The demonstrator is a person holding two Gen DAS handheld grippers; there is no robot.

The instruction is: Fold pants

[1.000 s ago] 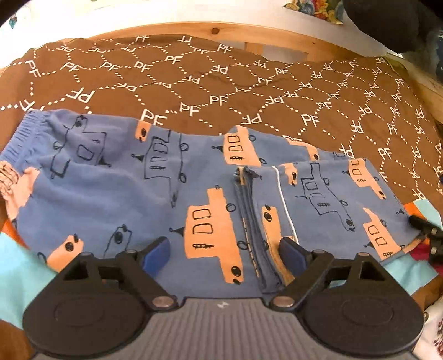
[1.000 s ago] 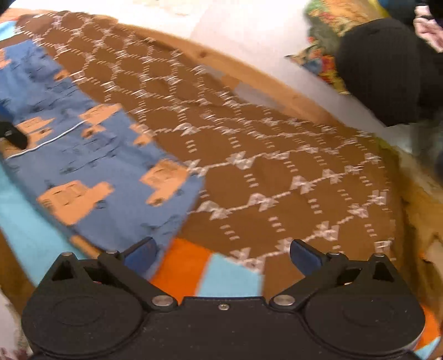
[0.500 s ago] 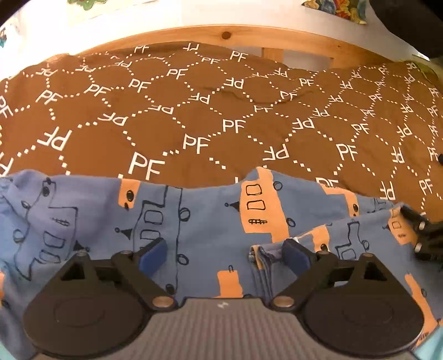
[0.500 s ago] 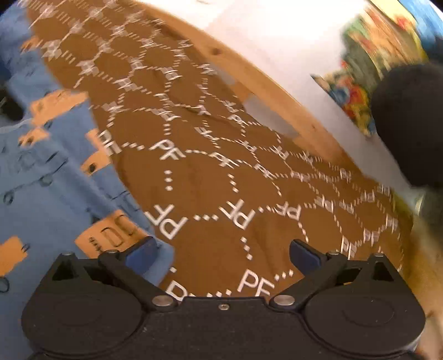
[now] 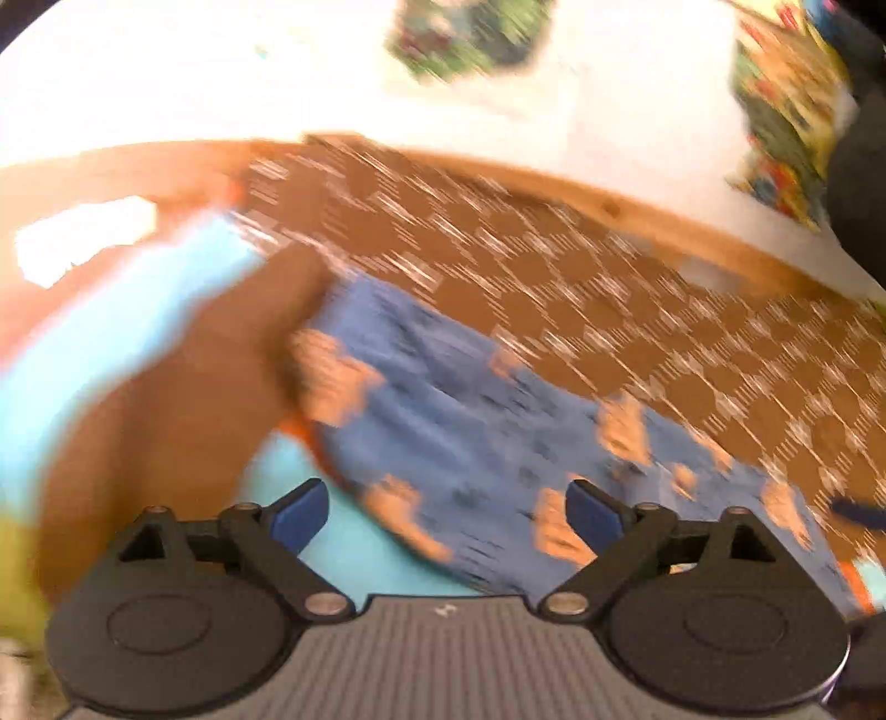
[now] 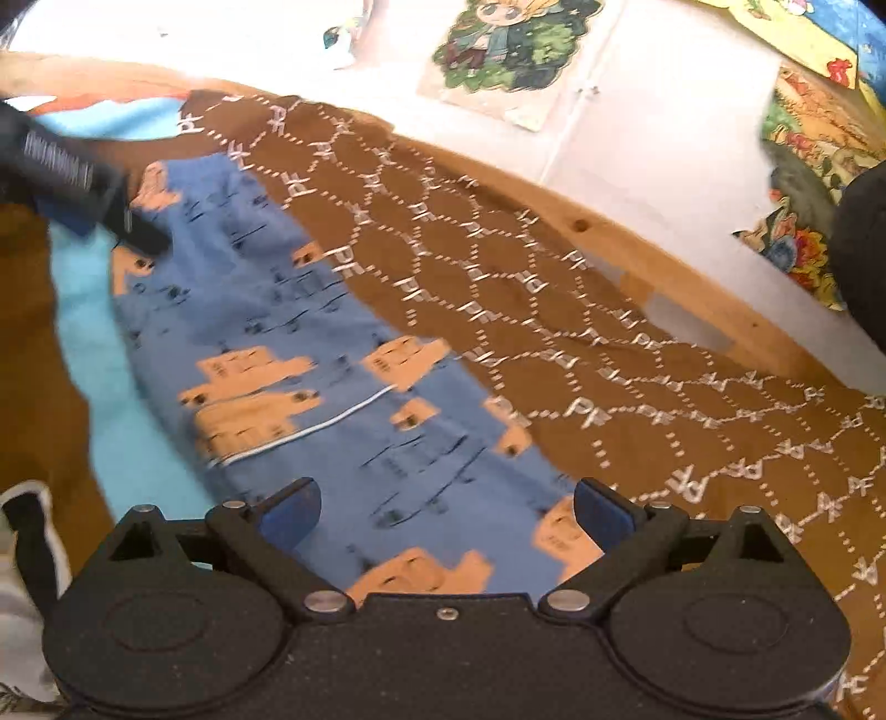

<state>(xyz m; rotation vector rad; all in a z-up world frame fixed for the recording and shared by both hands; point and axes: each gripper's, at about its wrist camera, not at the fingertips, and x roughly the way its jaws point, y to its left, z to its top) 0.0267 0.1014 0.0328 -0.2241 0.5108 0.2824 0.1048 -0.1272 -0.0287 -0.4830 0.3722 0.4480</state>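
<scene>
Left gripper (image 5: 446,512): jaws wide and opening further, nothing pinched between the 2 blue pads, pitched downward. Its view is heavily motion-blurred. In the right wrist view it shows at upper left as a dark body, fingers pointing down-right. Right gripper (image 6: 446,512): jaws spread wide, both blue pads clear, nothing clamped, also angled down. The 2 grippers sit well apart. No hand or sleeve visible.

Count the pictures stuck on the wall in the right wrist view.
3: a cartoon figure at top centre, a yellow one in the top right corner, and a colourful one at the right edge. More may lie out of frame.
</scene>
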